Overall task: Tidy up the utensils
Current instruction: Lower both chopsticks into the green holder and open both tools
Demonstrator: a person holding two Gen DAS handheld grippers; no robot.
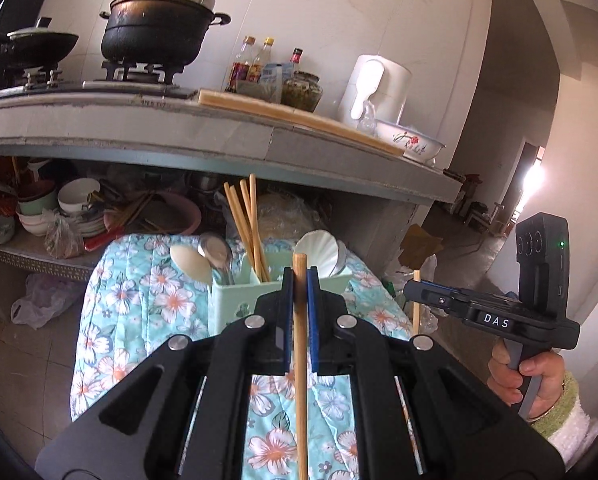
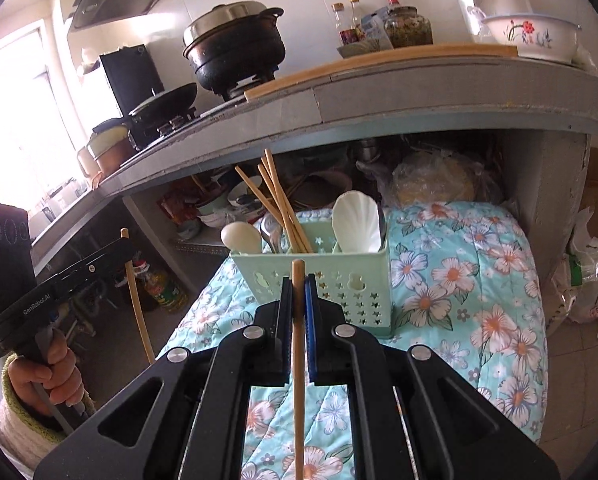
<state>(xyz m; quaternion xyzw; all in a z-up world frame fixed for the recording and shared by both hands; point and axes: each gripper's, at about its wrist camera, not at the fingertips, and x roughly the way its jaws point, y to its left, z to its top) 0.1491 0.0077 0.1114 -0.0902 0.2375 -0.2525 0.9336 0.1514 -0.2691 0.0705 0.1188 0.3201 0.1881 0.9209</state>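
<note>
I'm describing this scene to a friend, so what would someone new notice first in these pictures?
Each gripper is shut on a wooden chopstick: the left gripper holds the left chopstick and the right gripper holds the right chopstick. Just beyond them a green caddy stands on a floral cloth, already holding chopsticks and spoons. Above, a black pot sits on the stove.
</note>
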